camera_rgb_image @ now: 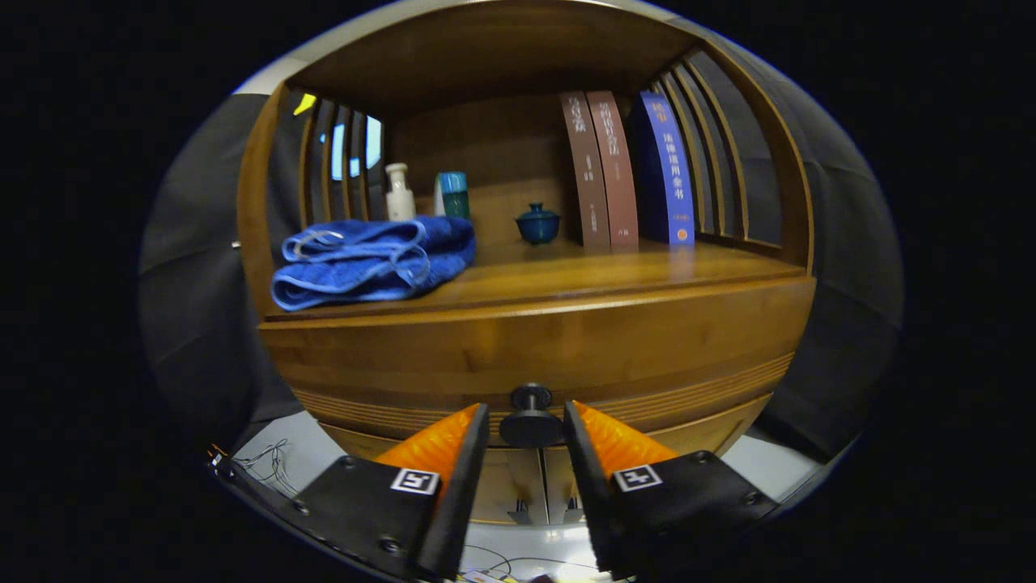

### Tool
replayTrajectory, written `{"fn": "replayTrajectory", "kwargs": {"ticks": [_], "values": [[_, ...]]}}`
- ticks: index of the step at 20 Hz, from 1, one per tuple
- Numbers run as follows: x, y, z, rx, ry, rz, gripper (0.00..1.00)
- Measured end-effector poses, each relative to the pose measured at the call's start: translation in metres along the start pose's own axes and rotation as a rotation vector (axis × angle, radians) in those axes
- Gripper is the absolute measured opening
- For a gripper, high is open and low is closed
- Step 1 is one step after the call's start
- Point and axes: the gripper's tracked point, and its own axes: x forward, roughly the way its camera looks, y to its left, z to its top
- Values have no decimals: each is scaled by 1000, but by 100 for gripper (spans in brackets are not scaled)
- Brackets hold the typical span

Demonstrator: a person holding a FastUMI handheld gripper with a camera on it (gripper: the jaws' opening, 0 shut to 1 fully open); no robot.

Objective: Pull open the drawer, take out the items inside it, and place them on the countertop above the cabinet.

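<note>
The gripper (pixel 526 417) faces the wooden cabinet's drawer (pixel 534 348), its fingers spread on either side of the dark round knob (pixel 530 421). The knob sits between the fingertips with a narrow gap on each side, so neither finger presses on it. The drawer front looks closed. Above it, on the countertop (pixel 607 271), lie a folded blue towel (pixel 372 259), two small bottles (pixel 399 193), a dark blue lidded cup (pixel 537 223) and three upright books (pixel 623 170).
</note>
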Motion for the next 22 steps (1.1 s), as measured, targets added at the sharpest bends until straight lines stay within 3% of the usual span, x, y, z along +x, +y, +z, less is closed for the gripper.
{"fn": "replayTrajectory", "kwargs": {"ticks": [1, 2, 6, 7, 11, 22], "values": [[4, 0, -4, 12, 7, -2, 55], [8, -1, 5, 22, 3, 0, 55], [5, -2, -3, -48, -46, -10, 35], [4, -3, -3, -52, -47, -15, 25], [-9, -2, -6, 19, -25, -11, 25], [-102, -6, -36, -2, 3, 38, 25]]}}
